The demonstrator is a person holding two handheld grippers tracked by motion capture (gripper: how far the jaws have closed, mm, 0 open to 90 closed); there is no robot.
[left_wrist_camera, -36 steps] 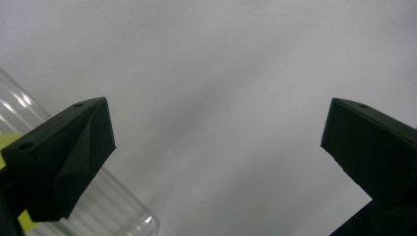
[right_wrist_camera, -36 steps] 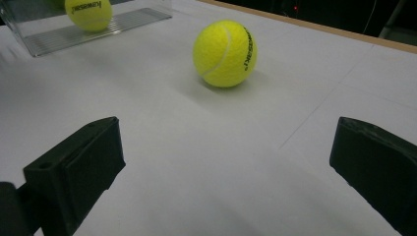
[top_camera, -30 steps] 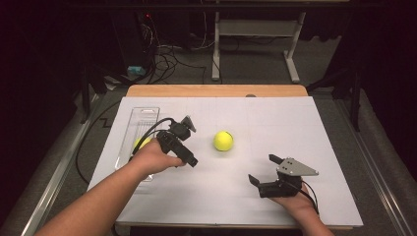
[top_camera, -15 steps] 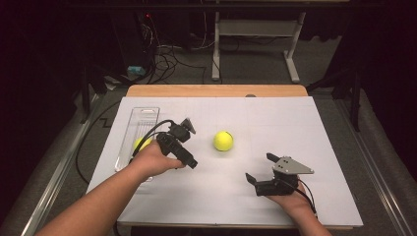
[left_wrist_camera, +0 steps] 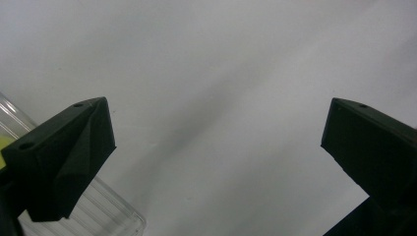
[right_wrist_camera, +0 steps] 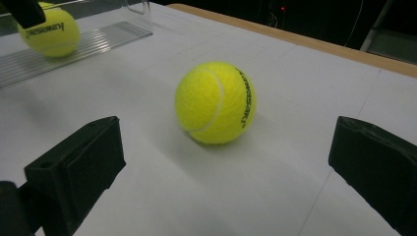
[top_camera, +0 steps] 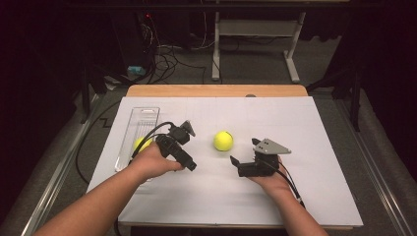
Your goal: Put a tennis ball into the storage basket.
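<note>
A yellow tennis ball (top_camera: pixel 223 141) (right_wrist_camera: pixel 215 102) lies loose near the middle of the white table top (top_camera: pixel 314 128). My right gripper (top_camera: pixel 244 151) (right_wrist_camera: pixel 226 162) is open just short of it, its jaws spread wide and pointed at the ball without touching it. A second tennis ball (top_camera: pixel 141 144) (right_wrist_camera: pixel 49 32) rests in a clear plastic tray (top_camera: pixel 137 123) (right_wrist_camera: pixel 83 42) at the left. My left gripper (top_camera: pixel 179 140) (left_wrist_camera: pixel 216 137) is open over bare table beside the tray's edge (left_wrist_camera: pixel 113 211), with nothing between its jaws.
The table's wooden far edge (top_camera: pixel 216 90) runs along the back. Beyond it on the dark floor are cables (top_camera: pixel 167 54) and a white stand's legs (top_camera: pixel 255 34). Bare white surface stretches to the right and front of the table.
My right gripper has moved left and forward, closing in on the loose ball. The left gripper and both balls have stayed about where they were.
</note>
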